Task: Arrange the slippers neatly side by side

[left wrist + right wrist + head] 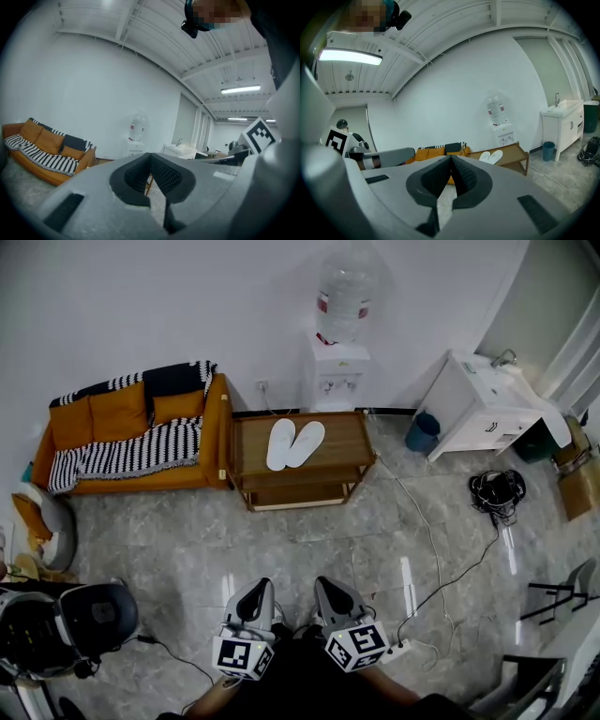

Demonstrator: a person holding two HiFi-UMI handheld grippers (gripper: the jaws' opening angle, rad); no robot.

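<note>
Lying together on wooden table (343, 439), white slippers (294, 443), left gripper (251, 599) and right gripper (335, 594) fingers pressed together, empty, forearms (214, 698) cropped.

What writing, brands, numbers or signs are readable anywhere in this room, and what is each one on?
No text here can be read.
Red label on the water bottle: too small and blurred to read.
Small sticker on the dispenser: too small to read.
Marker cubes: black-and-white square patterns, no words.
</note>
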